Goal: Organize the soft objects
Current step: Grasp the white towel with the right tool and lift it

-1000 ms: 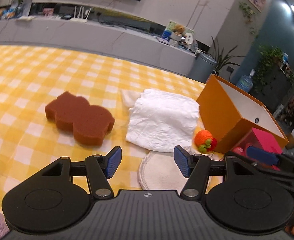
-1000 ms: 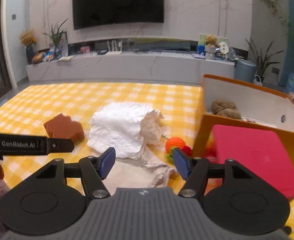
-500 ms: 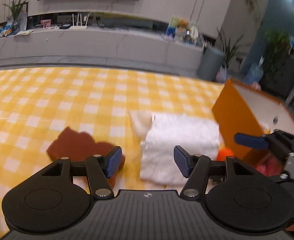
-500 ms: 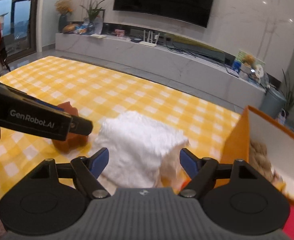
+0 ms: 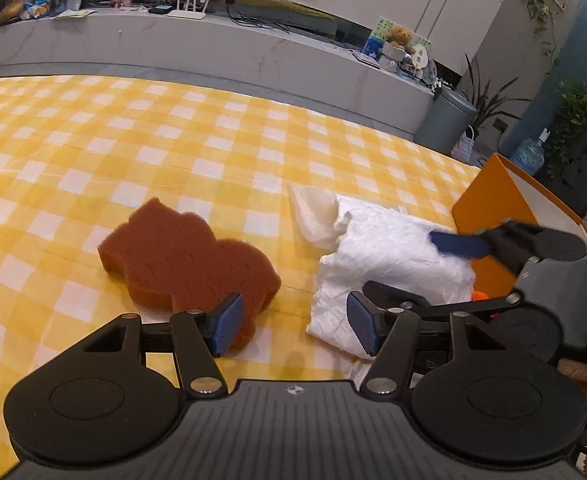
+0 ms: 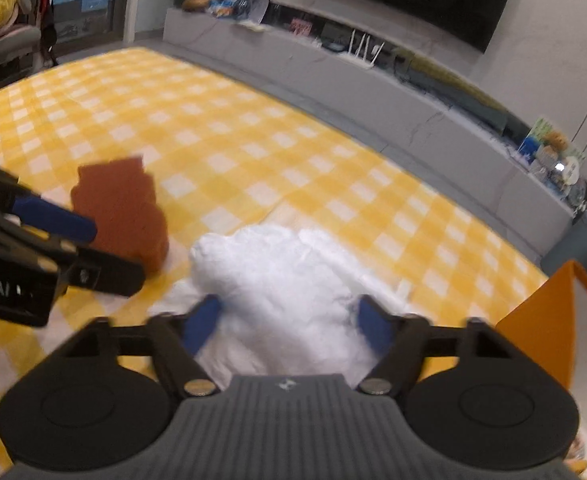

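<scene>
Left tool (image 5: 293, 322) apart beside sponge (image 5: 185, 258); right tool (image 6: 289, 320) apart, straddling white cloth (image 6: 281, 280) on bench (image 5: 133, 152).

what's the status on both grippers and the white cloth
Left gripper open, empty, sponge just ahead. Right gripper open, fingers straddling the white cloth, not closed. Orange box beside the cloth, nothing blocking.
</scene>
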Demonstrator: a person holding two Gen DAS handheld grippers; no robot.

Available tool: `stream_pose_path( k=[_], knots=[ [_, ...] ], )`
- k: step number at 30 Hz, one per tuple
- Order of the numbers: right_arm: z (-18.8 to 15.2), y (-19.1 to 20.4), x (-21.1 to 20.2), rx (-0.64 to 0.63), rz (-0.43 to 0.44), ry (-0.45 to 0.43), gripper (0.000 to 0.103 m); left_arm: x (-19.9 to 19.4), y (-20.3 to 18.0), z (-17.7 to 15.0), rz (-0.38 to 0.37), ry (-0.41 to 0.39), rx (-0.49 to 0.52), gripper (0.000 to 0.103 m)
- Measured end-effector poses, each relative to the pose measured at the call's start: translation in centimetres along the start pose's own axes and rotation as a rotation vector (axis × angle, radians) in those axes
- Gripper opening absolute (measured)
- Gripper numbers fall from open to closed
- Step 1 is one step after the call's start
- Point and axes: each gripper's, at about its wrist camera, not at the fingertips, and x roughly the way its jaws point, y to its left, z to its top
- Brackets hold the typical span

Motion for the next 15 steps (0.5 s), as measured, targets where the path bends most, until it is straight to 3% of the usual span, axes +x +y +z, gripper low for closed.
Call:
stream_pose_path(
  k=[4, 5, 6, 7, 15],
  knots=[
    [-0.5, 0.3, -1.5, 0.014, -0.018, -0.044, 0.045, -0.6, 0.0, -0.2, -0.012, -0.011, -0.002, 0.07],
    [-0.5, 0.3, -2.1, 0.027, -0.024, -0.059, 0.038, -0.8, 0.0, -0.3, -0.013, -0.015, -0.007, 0.07],
    [-0.5, 0.2, -2.9, 0.036, -0.029, -0.071, 0.024, -1.1, 0.1, -0.3, -0.016, -0.021, -0.014, 0.07],
    [-0.5, 0.1, -3.5, 0.049, -0.029, -0.078, 0.02, -1.4, 0.2, -0.4, -0.022, -0.026, -0.022, 0.07],
    [-2.8, -0.1, -11.1, 0.219, -0.024, -0.147, 0.019, -3.9, 0.0, -1.5, -0.09, -0.024, -0.056, 0.07]
  ],
)
